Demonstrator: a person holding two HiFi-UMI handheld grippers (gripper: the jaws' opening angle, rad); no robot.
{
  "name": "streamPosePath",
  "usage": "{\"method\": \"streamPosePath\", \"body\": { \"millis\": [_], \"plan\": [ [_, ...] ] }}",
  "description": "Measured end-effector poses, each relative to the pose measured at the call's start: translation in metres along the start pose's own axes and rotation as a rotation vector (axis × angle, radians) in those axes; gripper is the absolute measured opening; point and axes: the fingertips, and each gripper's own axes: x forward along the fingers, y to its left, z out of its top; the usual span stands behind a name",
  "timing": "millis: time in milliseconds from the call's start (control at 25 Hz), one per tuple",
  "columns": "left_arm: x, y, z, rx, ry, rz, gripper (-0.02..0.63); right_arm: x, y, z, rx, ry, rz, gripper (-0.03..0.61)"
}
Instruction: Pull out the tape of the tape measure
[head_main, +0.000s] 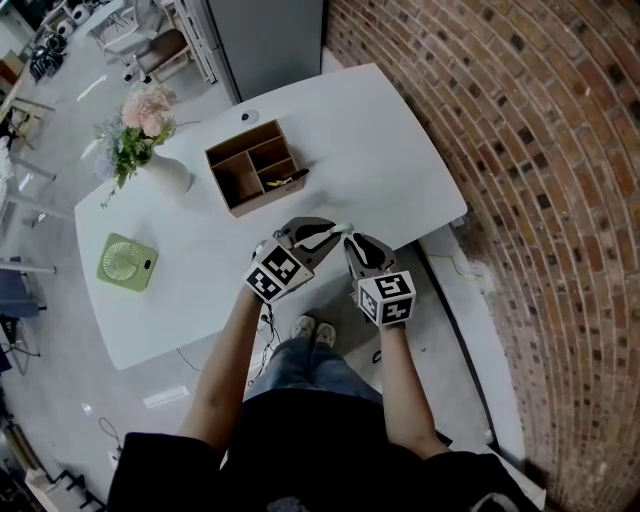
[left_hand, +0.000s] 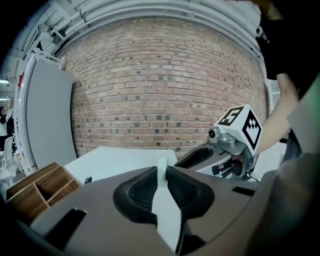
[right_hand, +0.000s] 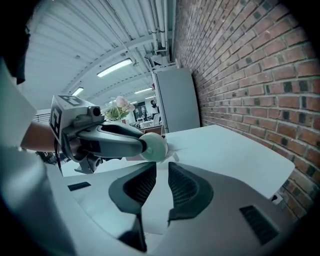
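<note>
A pale green round tape measure (head_main: 341, 230) is clamped in my left gripper (head_main: 333, 233), above the white table's (head_main: 380, 130) near edge. In the left gripper view the tape measure (left_hand: 165, 210) stands edge-on between the two dark pads (left_hand: 141, 192), which press on it. In the right gripper view its round case (right_hand: 153, 146) shows at the tip of the left gripper, with a small white tab sticking out beside it. My right gripper (right_hand: 162, 171) faces the case from just short of it. Its jaws stand apart with nothing between them. My right gripper (head_main: 353, 241) is close beside the left.
A wooden divided box (head_main: 255, 165) sits mid-table, a white vase of flowers (head_main: 150, 140) to its left, a green fan (head_main: 127, 262) near the left front. A brick wall (head_main: 520, 150) runs along the right. The person's legs and shoes are below the table edge.
</note>
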Motion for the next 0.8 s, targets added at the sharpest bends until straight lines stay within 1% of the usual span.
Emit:
{"method": "streamPosePath", "body": {
  "millis": [240, 320, 400, 560, 720, 800],
  "plan": [
    [-0.013, -0.010, 0.004, 0.018, -0.007, -0.004, 0.072, -0.004, 0.008, 0.006, -0.031, -0.011, 0.000, 0.057],
    [-0.018, -0.011, 0.005, 0.013, -0.015, -0.007, 0.072, -0.006, 0.011, 0.006, -0.056, -0.014, -0.011, 0.014],
    [-0.022, -0.013, 0.004, 0.018, -0.015, -0.012, 0.072, -0.009, 0.013, 0.006, -0.093, -0.013, -0.023, 0.006],
    [-0.032, -0.013, -0.004, 0.034, 0.005, -0.005, 0.072, -0.014, 0.009, 0.002, -0.213, 0.030, -0.100, 0.003],
    [-0.043, -0.007, -0.016, 0.029, 0.025, 0.013, 0.072, -0.022, -0.001, -0.002, -0.274, 0.068, -0.183, 0.003],
    [-0.047, -0.004, -0.022, 0.025, 0.036, 0.021, 0.072, -0.024, -0.005, -0.005, -0.307, 0.082, -0.211, 0.003]
  ]
}}
